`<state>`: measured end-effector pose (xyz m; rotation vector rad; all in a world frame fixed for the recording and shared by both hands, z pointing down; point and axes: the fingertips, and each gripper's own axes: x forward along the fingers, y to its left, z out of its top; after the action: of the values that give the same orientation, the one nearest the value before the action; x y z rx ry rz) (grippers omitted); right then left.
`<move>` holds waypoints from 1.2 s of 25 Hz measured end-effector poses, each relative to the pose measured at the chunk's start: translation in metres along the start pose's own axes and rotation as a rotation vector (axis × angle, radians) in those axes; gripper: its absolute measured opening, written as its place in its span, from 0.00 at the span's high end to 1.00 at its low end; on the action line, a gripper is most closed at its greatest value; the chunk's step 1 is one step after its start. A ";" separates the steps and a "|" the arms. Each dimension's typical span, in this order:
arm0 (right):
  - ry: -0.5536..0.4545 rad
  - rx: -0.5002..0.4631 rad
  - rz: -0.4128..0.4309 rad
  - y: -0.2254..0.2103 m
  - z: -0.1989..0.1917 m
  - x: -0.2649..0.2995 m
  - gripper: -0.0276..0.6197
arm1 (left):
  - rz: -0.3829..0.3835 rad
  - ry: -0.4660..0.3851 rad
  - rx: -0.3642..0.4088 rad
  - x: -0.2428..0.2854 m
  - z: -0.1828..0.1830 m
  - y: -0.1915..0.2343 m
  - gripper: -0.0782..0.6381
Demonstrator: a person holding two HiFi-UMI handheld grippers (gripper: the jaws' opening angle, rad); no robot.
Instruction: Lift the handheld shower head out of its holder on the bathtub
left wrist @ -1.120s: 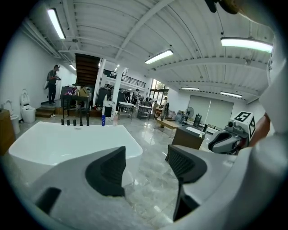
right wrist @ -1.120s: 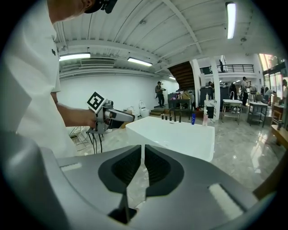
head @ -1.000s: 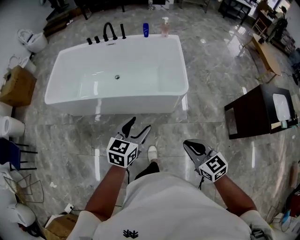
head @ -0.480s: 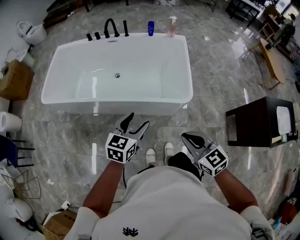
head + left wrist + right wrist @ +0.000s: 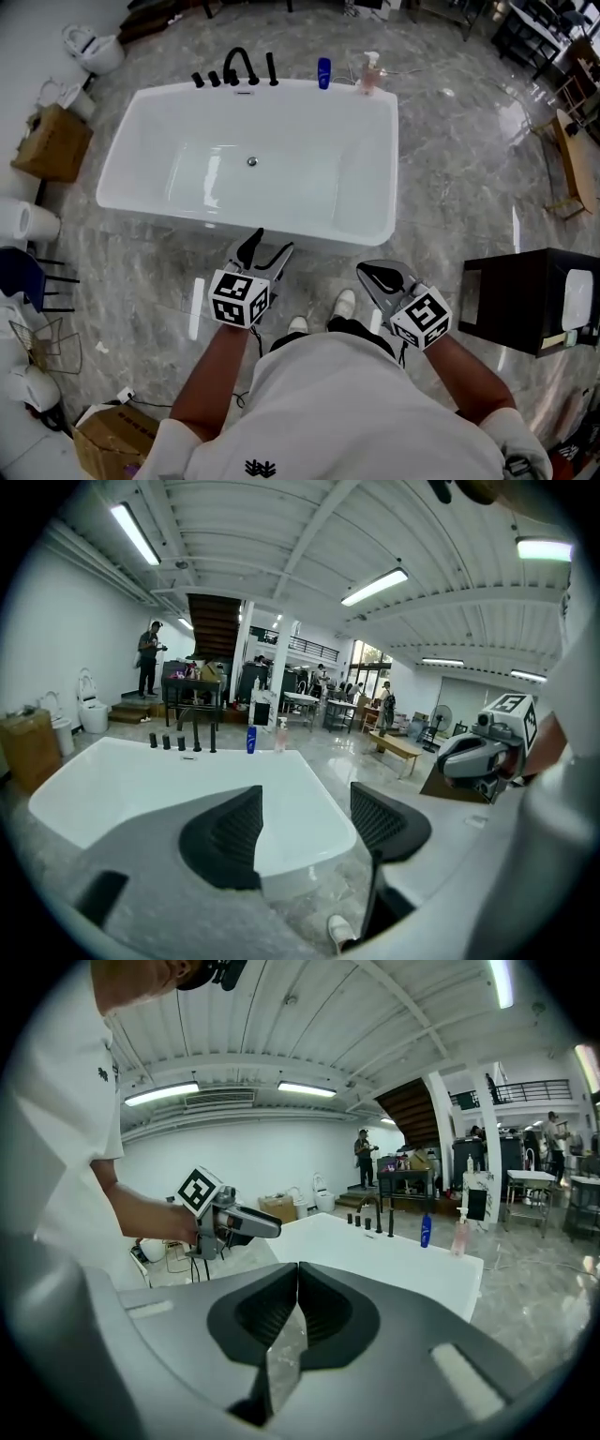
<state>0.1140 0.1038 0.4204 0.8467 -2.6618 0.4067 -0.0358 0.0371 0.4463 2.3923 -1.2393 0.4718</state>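
The white bathtub (image 5: pixel 248 230) lies just ahead of me on the marble floor. On its far rim stands a black faucet set; the slim black handheld shower head (image 5: pixel 272 68) is upright in its holder, right of the curved spout (image 5: pixel 239 64). It also shows as a small black rod in the left gripper view (image 5: pixel 213 737) and the right gripper view (image 5: pixel 391 1220). My left gripper (image 5: pixel 267 248) is open and empty, at the tub's near rim. My right gripper (image 5: pixel 375 275) is shut on nothing, over the floor. Both are far from the shower head.
A blue bottle (image 5: pixel 323 72) and a pink soap dispenser (image 5: pixel 371 72) stand on the far rim, right of the faucet. A dark cabinet (image 5: pixel 525 300) is at the right. A cardboard box (image 5: pixel 52 141) and a toilet (image 5: pixel 94 52) are at the left.
I have stepped closer to the tub, so it sits lower and nearer in the head view. Both grippers came forward with me; their jaws have not changed.
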 end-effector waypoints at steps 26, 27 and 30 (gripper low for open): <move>0.064 0.160 -0.185 -0.180 0.022 0.145 0.93 | 0.018 0.039 0.087 0.225 0.112 0.219 0.48; 0.068 0.173 -0.199 -0.184 0.023 0.154 0.93 | 0.020 0.039 0.085 0.236 0.115 0.234 0.49; 0.083 0.214 -0.242 -0.195 0.025 0.178 0.93 | 0.023 0.046 0.091 0.270 0.124 0.276 0.49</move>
<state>0.0877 -0.1479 0.4986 1.1722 -2.4315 0.6572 -0.1028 -0.3563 0.5198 2.4302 -1.2511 0.5990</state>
